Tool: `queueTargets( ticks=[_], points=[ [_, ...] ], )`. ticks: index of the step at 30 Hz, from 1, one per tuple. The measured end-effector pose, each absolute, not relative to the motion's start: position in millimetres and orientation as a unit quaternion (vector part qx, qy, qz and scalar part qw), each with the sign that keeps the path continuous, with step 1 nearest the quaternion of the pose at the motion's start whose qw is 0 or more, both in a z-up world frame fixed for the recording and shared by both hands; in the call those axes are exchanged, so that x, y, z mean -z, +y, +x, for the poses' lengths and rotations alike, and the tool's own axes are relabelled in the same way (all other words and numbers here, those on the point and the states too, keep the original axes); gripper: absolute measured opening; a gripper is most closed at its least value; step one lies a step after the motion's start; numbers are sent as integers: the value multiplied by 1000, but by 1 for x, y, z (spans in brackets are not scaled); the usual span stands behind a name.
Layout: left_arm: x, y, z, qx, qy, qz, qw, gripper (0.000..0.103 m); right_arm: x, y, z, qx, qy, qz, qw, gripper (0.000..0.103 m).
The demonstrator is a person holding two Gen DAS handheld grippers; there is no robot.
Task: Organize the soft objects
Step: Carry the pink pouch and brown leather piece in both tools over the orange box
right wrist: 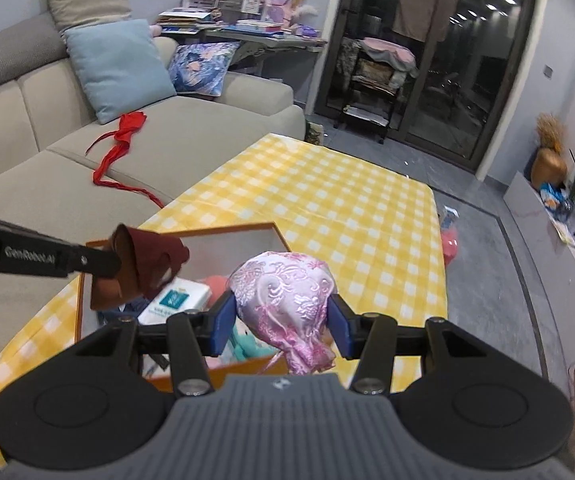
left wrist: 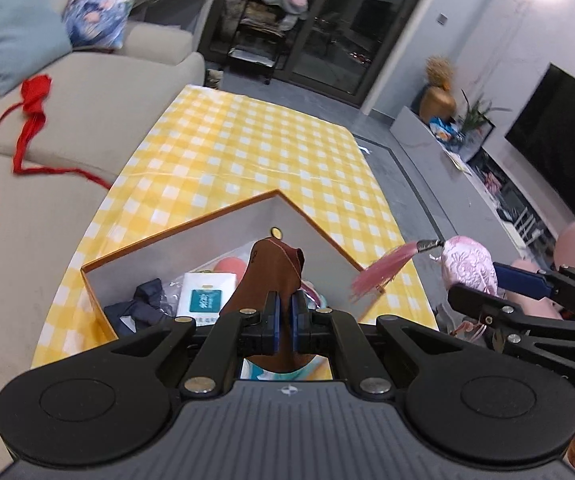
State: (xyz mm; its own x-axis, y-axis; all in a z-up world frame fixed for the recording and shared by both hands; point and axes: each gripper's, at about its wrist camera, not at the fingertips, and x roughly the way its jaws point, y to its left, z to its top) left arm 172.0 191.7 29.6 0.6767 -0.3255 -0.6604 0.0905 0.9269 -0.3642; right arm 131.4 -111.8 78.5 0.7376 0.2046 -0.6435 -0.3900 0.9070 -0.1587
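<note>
My left gripper (left wrist: 285,312) is shut on a brown leather pouch (left wrist: 271,276) and holds it above an open orange-rimmed box (left wrist: 311,224) on the yellow checked table. The pouch also shows in the right wrist view (right wrist: 143,268). My right gripper (right wrist: 281,316) is shut on a pink brocade pouch (right wrist: 283,296), held over the box's near right side; its pink tassel (left wrist: 383,270) hangs out to the left. The box (right wrist: 227,230) holds a white tissue pack (left wrist: 207,294), dark blue cloth (left wrist: 143,304) and a pink soft item (left wrist: 231,266).
A beige sofa (right wrist: 191,136) stands left of the table with a red ribbon (right wrist: 121,148) and cushions (right wrist: 119,68) on it. The yellow checked tablecloth (right wrist: 327,200) stretches beyond the box. A TV unit with a gold vase (left wrist: 437,102) lines the right wall.
</note>
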Motion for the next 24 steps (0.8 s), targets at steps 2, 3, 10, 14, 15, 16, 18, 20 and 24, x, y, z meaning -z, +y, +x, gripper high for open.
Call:
queueTargets(
  ticks=[2,3,10,14,15,16,18,20,24],
  points=[
    [-26,199,180,111,389,-161,900,6,-78,-100,141,-167,321,-153,919,49],
    [-24,202,184,112,390,-163,899,6,-78,-94,147,-170,320,-155,919,49],
    [6,216,216,118,402,-211,883,6,-63,-67,191,-183,340,-119,915,49],
    [25,211,237,129,408,-215,878,6,-45,-52,214,-176,356,-110,911,49],
    [29,209,242,131,410,-213,877,6,-39,-49,220,-173,362,-110,909,49],
    [34,207,247,128,413,-209,877,6,-34,-47,226,-170,368,-108,908,49],
    [44,204,253,121,416,-204,878,6,-25,-46,236,-163,379,-102,905,49],
    [58,201,260,120,430,-207,871,6,-16,-47,247,-159,389,-97,902,49],
    [77,194,272,122,447,-209,861,6,-3,-49,272,-147,400,-81,901,49]
  ],
)
